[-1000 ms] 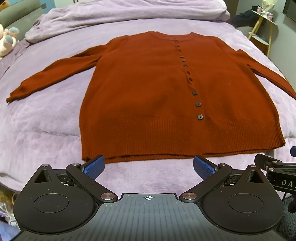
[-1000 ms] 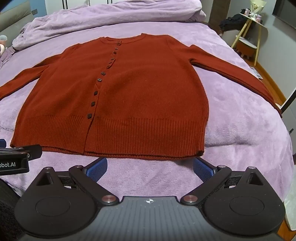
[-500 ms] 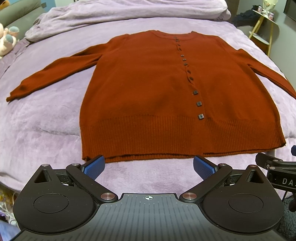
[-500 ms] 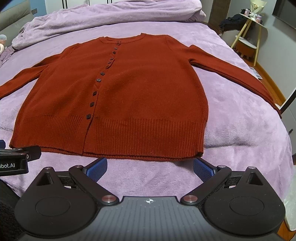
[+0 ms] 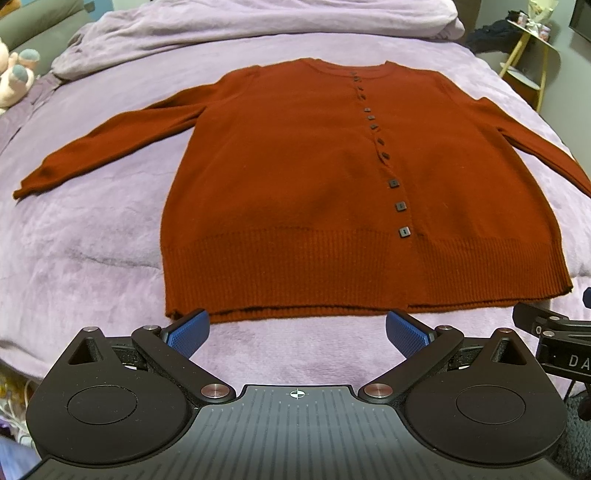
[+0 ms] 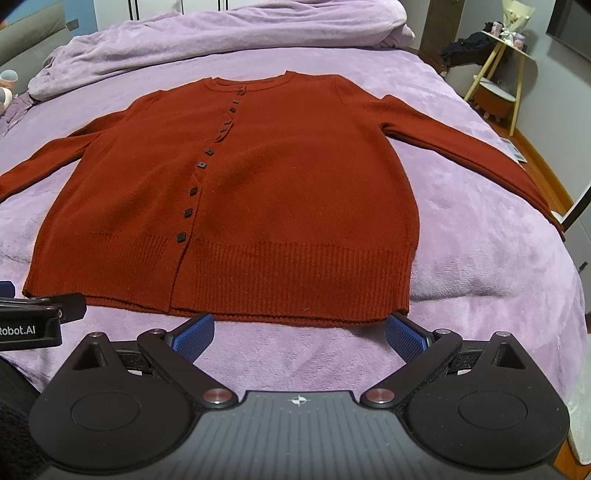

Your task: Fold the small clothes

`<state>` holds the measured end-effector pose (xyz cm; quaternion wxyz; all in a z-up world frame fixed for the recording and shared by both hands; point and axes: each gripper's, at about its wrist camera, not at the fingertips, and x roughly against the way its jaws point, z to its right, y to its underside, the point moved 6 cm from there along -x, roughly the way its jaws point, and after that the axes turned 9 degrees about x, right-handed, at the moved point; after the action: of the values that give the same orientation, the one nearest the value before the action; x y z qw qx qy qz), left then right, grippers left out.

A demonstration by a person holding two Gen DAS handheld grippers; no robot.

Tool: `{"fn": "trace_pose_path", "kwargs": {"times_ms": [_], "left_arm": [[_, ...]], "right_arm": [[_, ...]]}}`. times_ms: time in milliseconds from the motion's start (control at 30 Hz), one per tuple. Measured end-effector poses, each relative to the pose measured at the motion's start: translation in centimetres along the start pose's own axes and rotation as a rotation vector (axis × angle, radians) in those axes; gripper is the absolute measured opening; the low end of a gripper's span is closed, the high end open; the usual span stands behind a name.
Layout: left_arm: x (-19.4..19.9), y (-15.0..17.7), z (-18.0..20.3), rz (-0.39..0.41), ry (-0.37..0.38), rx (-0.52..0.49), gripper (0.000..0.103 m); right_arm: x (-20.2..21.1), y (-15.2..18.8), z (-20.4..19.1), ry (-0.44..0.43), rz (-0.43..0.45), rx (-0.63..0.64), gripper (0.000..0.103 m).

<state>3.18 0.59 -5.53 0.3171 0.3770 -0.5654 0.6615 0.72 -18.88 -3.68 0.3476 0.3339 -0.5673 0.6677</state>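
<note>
A rust-red buttoned cardigan (image 5: 295,192) lies flat, front up, on a purple bedspread (image 5: 81,236), sleeves spread to both sides. It also shows in the right wrist view (image 6: 280,199). My left gripper (image 5: 297,326) is open and empty, just short of the hem's left half. My right gripper (image 6: 299,328) is open and empty, just short of the hem's right half; its right fingertip (image 6: 400,328) is by the hem's right corner. Each gripper's body shows at the edge of the other's view.
A rumpled purple duvet (image 5: 240,26) lies along the far side of the bed. A plush toy (image 5: 14,77) sits at the far left. A small yellow-legged side table (image 6: 498,74) stands beyond the bed's right edge.
Both grippers have crept slightly forward toward the hem. The cardigan has not moved.
</note>
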Motion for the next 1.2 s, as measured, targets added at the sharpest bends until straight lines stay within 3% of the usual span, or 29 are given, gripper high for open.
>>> {"fn": "trace_pose_path", "kwargs": {"times_ms": [533,767,1200], "left_arm": [[-0.2,-0.1,-0.2,-0.009,-0.004,0.0,0.103],[-0.6,-0.1,-0.1,-0.021,0.001,0.005,0.103],[-2.2,-0.3,-0.2,-0.054,0.009,0.029,0.103]], "right_arm": [[-0.1,-0.1,0.1,-0.031,0.009,-0.023,0.099],[-0.3,-0.1,0.6,-0.12,0.041,-0.088,0.099],[-2.5,0.7,2.3,-0.274,0.018,-0.231,0.099]]}}
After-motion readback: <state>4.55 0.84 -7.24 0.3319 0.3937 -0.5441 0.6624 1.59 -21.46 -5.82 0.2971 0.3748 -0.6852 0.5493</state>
